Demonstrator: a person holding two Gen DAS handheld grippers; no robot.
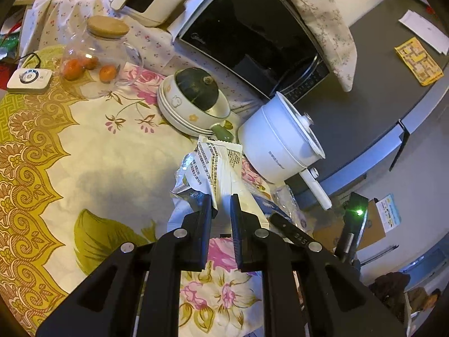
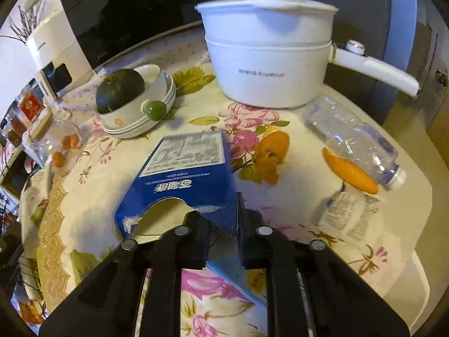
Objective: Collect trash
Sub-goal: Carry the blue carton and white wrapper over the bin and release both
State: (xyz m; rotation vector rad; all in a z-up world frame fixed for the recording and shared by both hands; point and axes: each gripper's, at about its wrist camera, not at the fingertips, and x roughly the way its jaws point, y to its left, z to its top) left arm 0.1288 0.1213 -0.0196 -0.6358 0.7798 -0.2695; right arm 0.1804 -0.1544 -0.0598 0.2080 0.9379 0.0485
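Left tongs (image 1: 221,206) clamped on crumpled white wrapper (image 1: 216,165), lifted off floral tablecloth (image 1: 84,146), near white pot (image 1: 277,146). Thin foil may tear or slide out.

Right tongs (image 2: 224,210) pinched on torn edge of blue carton (image 2: 185,179). Grip is on thin flap; flap could rip, carton swing, knock clear bottle (image 2: 356,143) or orange peel (image 2: 348,171) off table edge.

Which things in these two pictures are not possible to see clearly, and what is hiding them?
- Blue carton, right wrist view: its near end is hidden behind the right claw.
- White wrapper, left wrist view: its lower end is covered by the left claw.
- Wrapper print: too small and distorted to read.
- Clear bottle, right wrist view: contents cannot be told.
- Collection bin: in neither view.
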